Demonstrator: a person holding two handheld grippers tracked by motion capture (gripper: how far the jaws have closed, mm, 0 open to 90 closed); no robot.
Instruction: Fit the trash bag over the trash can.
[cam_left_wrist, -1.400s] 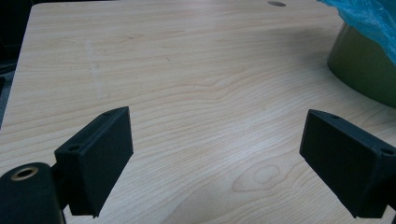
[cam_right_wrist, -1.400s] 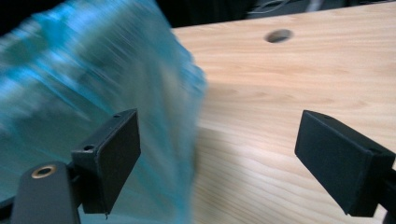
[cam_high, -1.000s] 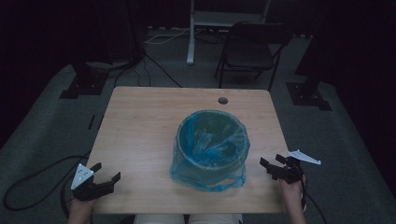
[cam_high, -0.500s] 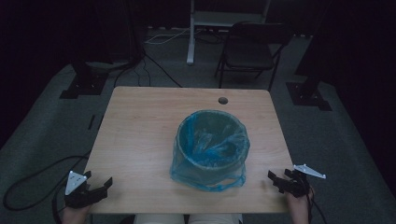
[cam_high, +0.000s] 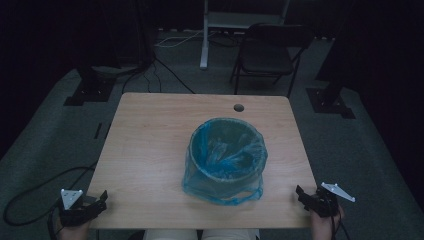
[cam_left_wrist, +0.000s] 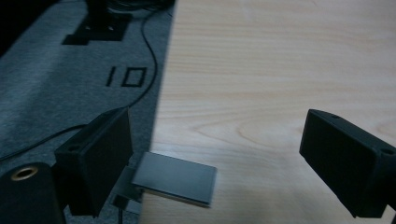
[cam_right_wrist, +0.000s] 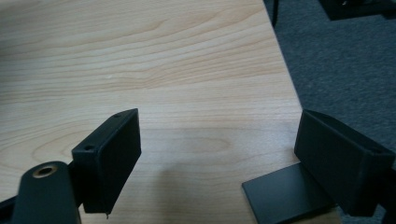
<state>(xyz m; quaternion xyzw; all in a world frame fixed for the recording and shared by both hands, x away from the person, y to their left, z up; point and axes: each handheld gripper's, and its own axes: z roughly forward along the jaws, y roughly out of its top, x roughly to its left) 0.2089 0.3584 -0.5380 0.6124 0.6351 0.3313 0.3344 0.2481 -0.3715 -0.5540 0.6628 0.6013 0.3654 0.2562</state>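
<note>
A round bin lined with a blue plastic bag (cam_high: 225, 159) stands upright near the middle of the wooden table (cam_high: 150, 150), its liner hanging loose down its sides. My left gripper (cam_high: 101, 201) sits at the table's near left corner, jaws wide open with nothing between them; its own view looks along the table's left edge (cam_left_wrist: 161, 107). My right gripper (cam_high: 301, 195) is at the near right corner, also open and empty, over the right edge (cam_right_wrist: 282, 70). Both grippers are well apart from the bin.
A small round hole (cam_high: 238, 107) marks the table's far side. A folding chair (cam_high: 270, 52) stands beyond the table, with dark stand bases (cam_high: 87, 90) on the grey carpet at both sides. A black cable (cam_high: 45, 185) trails on the floor at left.
Both hands have drawn back toward the near edge and lower; the left gripper now sits at the left corner and the right gripper at the right corner. The bin has not moved.
</note>
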